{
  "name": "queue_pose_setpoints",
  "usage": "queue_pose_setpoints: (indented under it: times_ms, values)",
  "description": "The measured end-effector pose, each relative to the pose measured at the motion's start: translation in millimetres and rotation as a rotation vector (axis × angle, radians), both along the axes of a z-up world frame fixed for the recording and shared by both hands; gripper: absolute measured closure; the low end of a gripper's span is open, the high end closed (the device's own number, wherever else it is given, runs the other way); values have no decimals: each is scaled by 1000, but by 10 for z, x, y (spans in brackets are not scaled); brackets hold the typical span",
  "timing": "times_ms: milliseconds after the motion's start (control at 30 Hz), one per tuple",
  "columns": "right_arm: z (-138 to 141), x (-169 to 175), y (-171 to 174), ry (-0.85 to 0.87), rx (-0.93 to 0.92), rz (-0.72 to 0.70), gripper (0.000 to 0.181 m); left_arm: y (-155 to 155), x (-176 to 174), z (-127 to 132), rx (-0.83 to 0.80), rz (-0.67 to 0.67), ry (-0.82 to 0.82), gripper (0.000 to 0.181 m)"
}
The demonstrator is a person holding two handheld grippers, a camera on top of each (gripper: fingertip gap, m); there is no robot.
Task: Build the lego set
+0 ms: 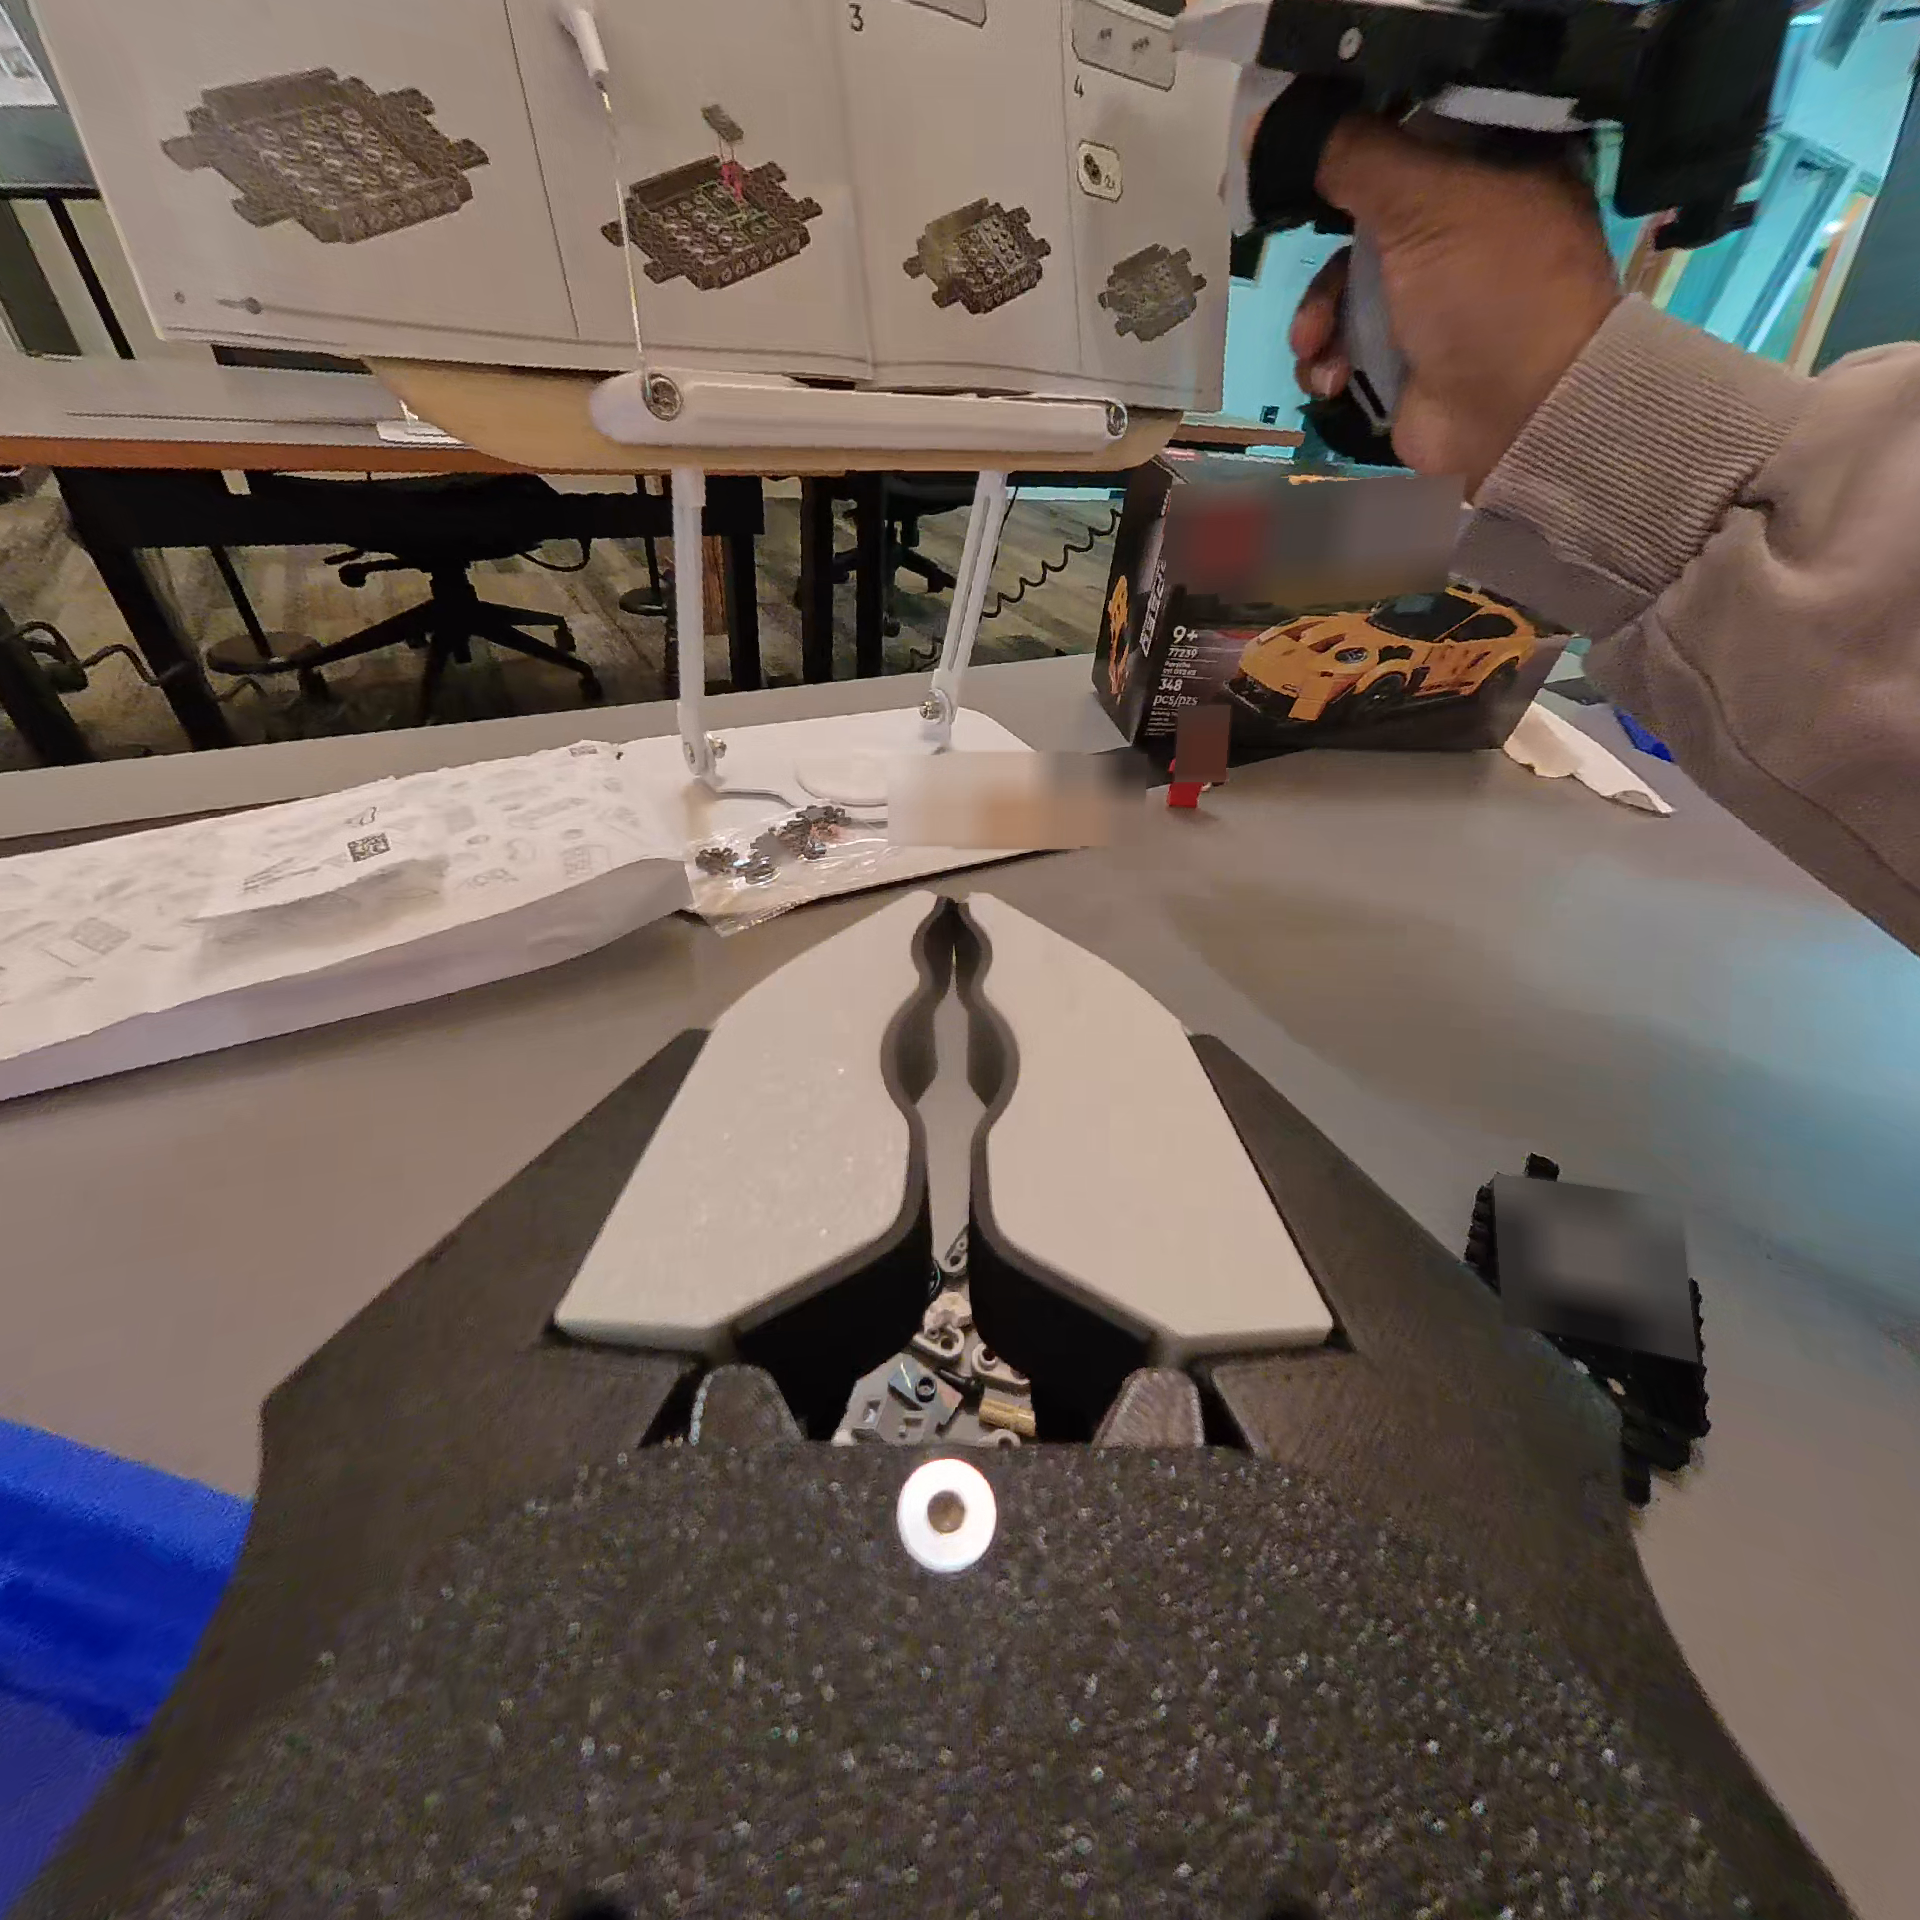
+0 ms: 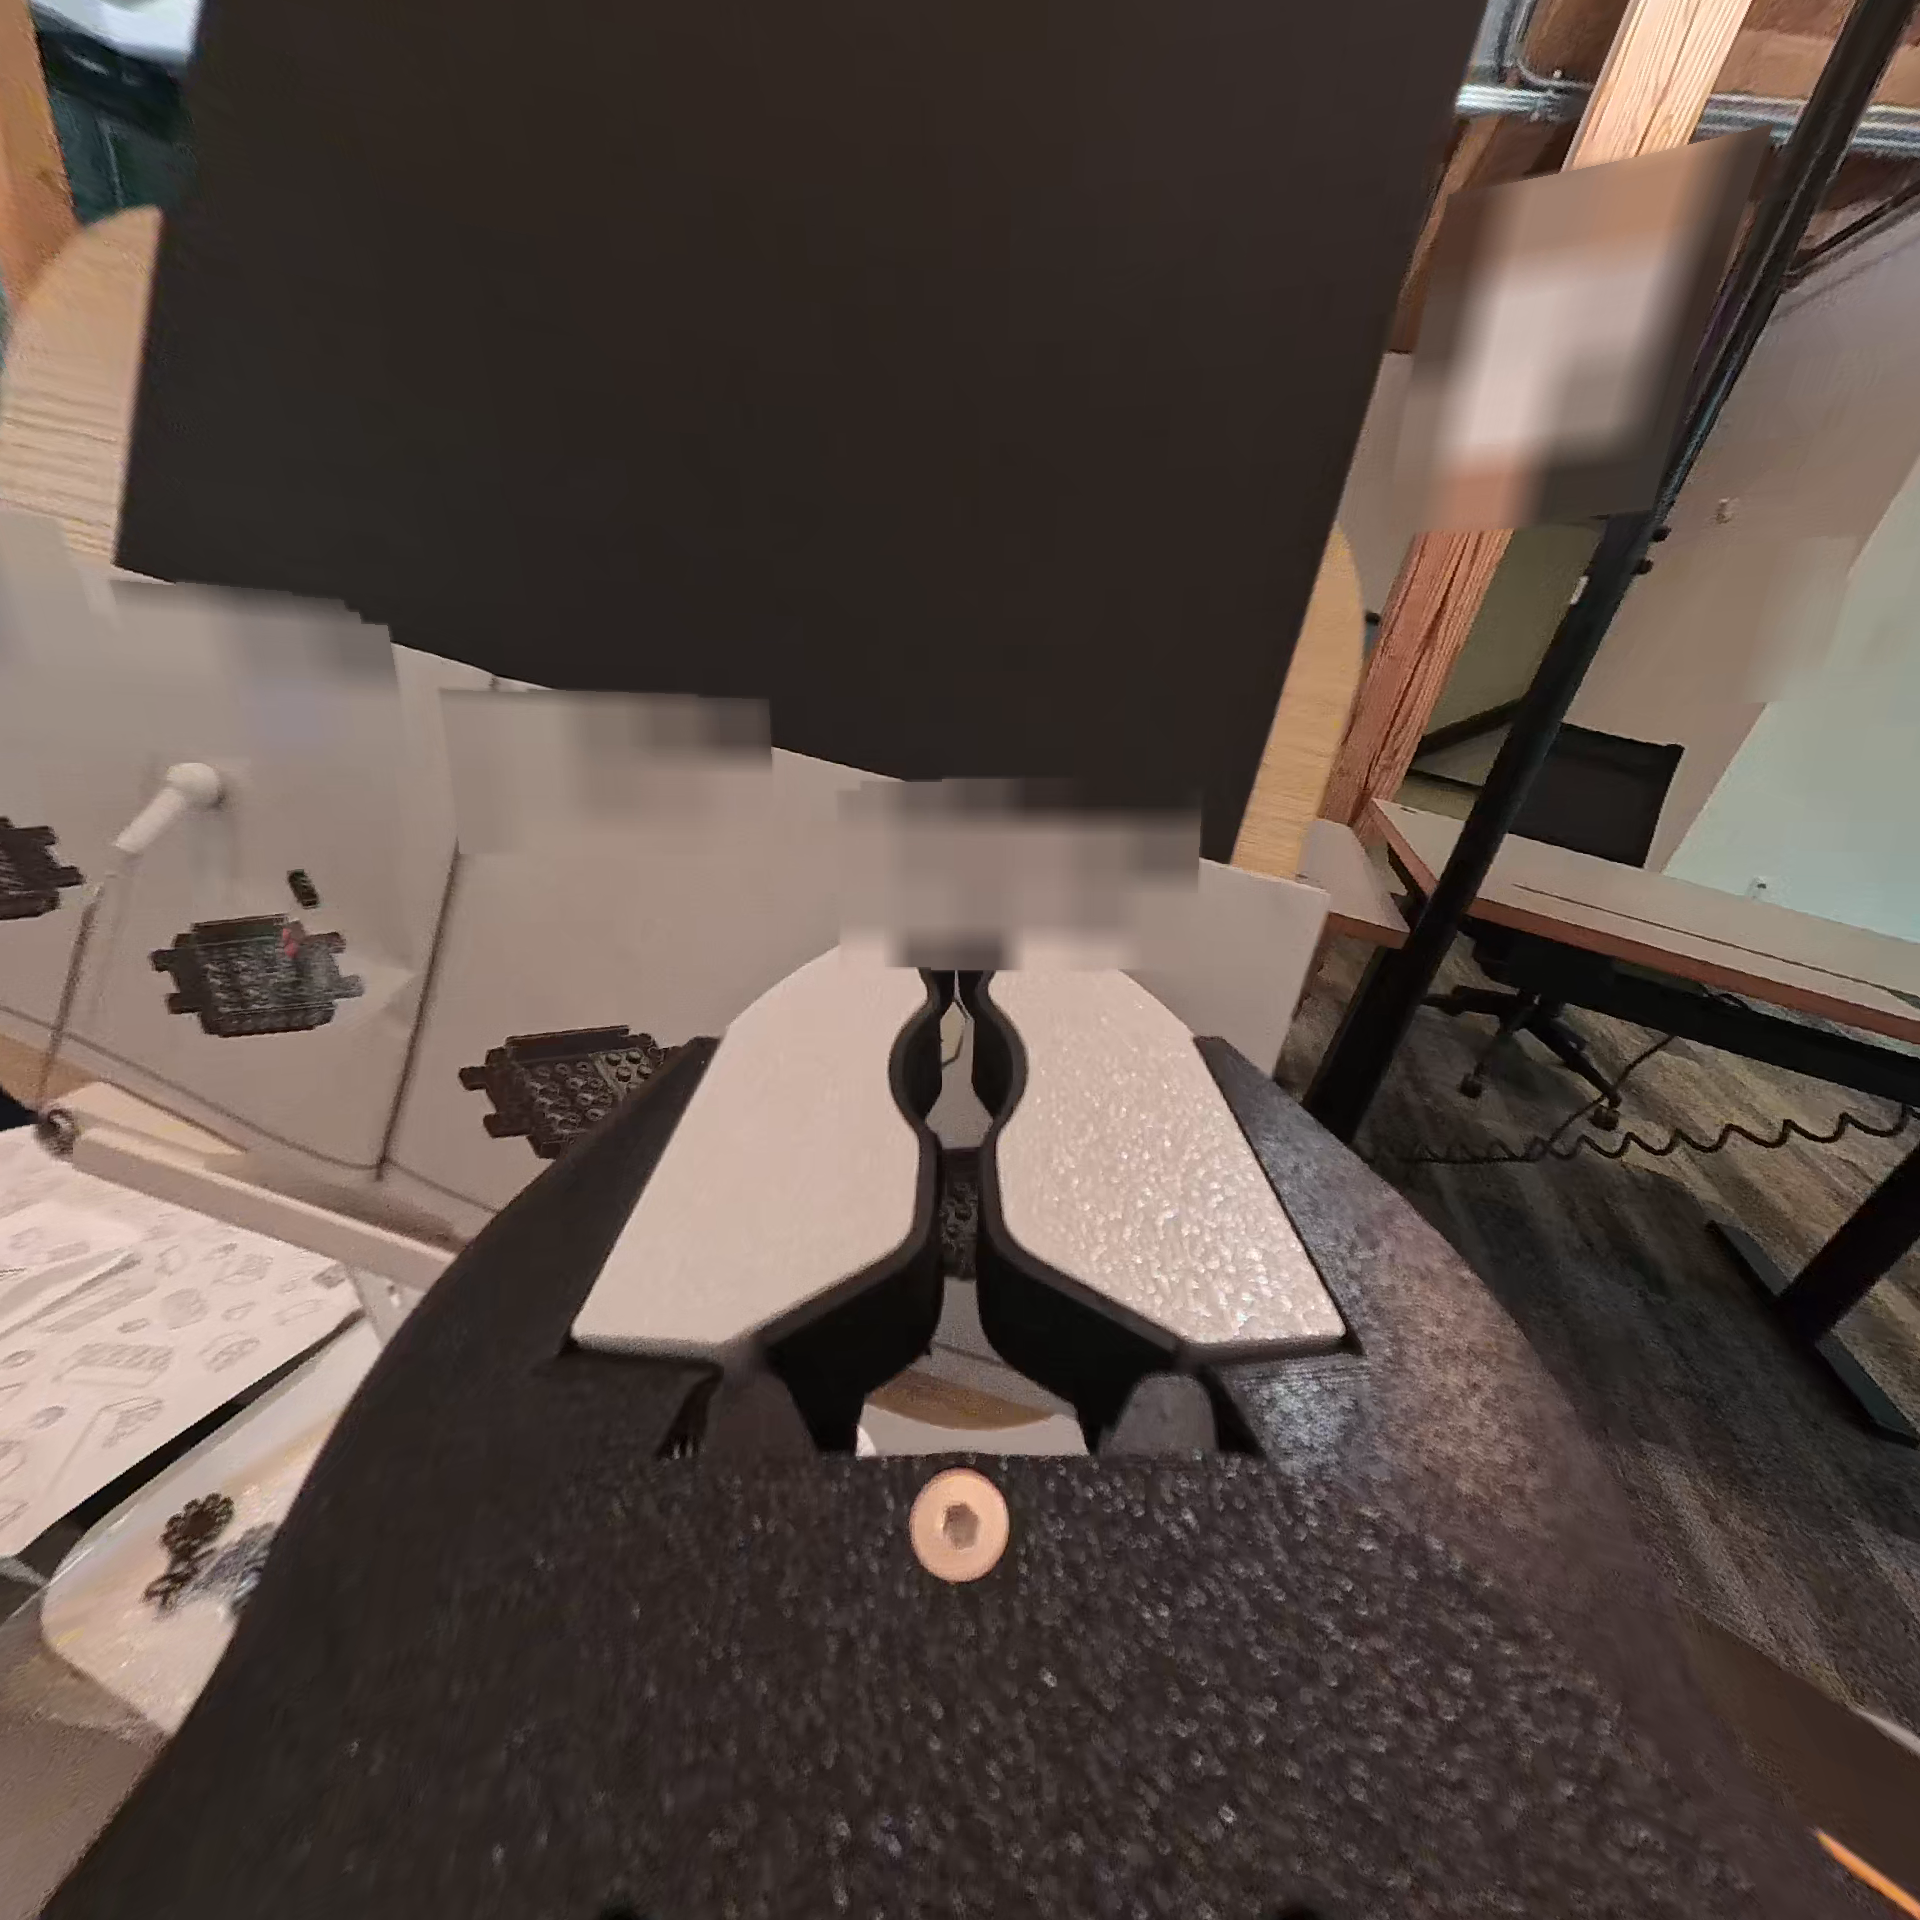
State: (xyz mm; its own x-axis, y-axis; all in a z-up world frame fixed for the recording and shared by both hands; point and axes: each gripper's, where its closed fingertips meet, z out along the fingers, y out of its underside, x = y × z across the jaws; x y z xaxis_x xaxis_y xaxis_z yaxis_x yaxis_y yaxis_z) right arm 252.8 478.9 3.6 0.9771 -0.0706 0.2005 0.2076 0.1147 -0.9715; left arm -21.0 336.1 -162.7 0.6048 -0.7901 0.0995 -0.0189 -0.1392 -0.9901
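Surface: grey table (image 1: 1351, 987), office chairs behind.
Instruction booklet (image 1: 623, 177): upper frame, propped on a white stand (image 1: 852, 410).
Lego box (image 1: 1320, 644): right of centre, beyond the jaws.
Bag of small black pieces (image 1: 779, 842): just past the left gripper (image 1: 954, 909) tips.
Loose pieces (image 1: 935, 1382): beneath the left jaws.
Left jaws: together, empty.
Right gripper (image 2: 958, 982): jaws nearly together on a thin pale sliver I cannot identify, before the booklet.

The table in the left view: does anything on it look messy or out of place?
Mostly tidy. A torn scrap of white paper lies at the far right beside the orange-car box, and a small red piece sits alone away from the bagged parts.
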Motion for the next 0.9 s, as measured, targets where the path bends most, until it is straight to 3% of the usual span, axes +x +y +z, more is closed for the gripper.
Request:
queue_pose_setpoints:
  times_ms: [333,900]
  values:
    - [-81,-41,183,17,24,20,181,-30,39,-24,31,-28,27,177]
    - [-25,-33,188,3,53,30,181,-14,62,-134,10,-28,73,181]
